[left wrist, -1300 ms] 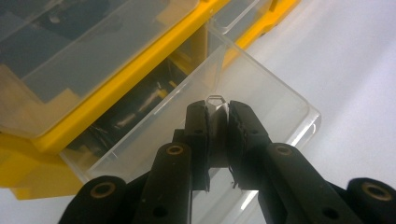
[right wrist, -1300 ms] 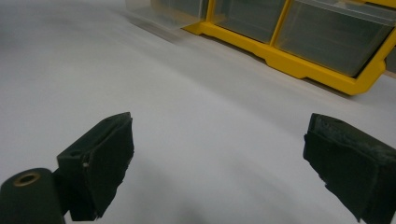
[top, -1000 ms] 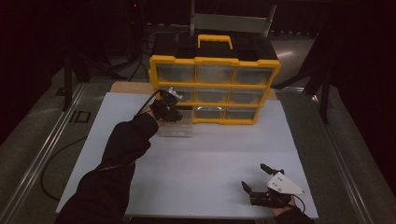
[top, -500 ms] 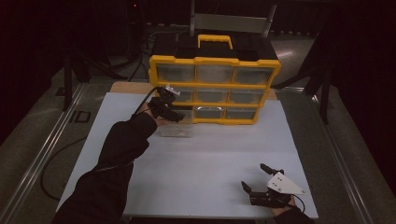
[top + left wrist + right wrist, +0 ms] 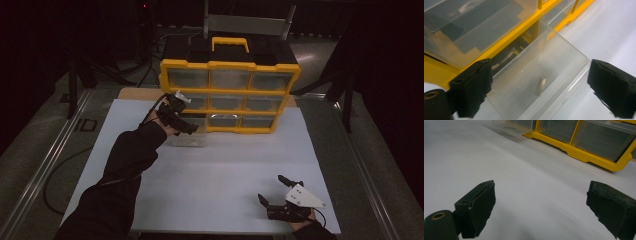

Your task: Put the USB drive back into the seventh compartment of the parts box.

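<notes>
Jaws of the left gripper [image 5: 541,85] have just been opening over the pulled-out clear plastic drawer [image 5: 544,72] of the yellow organiser cabinet [image 5: 230,95], probably releasing that small pale piece [image 5: 540,85] inside; right gripper [image 5: 280,200] rests spread apart on the white table [image 5: 225,170].

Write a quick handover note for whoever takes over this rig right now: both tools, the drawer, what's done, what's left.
Left tool: open, jaws just opened, straddling the clear drawer without pressing it.
Right tool: open, holding nothing, resting at the near right of the white table.
Drawer: pulled out of the bottom-left slot of the yellow organizer, sitting on the table; one small pale piece lies inside.
Done: drawer out and released.
Left: probably take out the piece or push the drawer back.
</notes>
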The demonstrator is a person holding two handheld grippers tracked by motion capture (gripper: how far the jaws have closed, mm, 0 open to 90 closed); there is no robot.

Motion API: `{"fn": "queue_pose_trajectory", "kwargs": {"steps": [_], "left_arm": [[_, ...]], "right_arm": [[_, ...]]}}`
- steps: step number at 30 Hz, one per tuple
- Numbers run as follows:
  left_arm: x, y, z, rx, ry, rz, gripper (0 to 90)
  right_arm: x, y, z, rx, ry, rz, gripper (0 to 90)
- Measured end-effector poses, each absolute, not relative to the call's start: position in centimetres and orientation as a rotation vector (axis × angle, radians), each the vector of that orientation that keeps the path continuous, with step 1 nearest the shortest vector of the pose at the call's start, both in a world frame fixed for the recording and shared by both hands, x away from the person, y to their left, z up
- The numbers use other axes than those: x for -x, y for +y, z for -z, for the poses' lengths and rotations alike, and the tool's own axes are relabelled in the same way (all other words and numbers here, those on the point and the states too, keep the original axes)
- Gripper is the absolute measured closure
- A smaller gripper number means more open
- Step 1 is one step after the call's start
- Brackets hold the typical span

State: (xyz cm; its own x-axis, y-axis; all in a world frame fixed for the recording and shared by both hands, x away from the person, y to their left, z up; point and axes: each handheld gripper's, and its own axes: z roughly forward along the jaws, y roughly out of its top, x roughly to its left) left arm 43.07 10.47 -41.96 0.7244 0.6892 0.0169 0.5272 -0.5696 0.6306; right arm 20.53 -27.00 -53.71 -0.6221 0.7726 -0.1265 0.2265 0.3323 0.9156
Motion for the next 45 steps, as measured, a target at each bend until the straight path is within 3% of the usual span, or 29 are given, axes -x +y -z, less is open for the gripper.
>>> {"fn": "queue_pose_trajectory", "kwargs": {"steps": [6,24,45], "left_arm": [[-42.7,10.8,41.7,-2.287,0.924,-0.358,0.3],[-41.2,11.5,41.6,-2.281,0.854,-0.342,0.0],[-37.9,15.3,43.7,-2.197,0.796,-0.348,0.0]], "right_arm": [[-20.7,-26.9,53.7,-0.872,2.045,-1.279,8.9],[-20.9,-26.6,53.6,-0.863,2.050,-1.280,8.9],[-20.9,-26.6,53.6,-0.863,2.052,-1.283,8.9]]}}
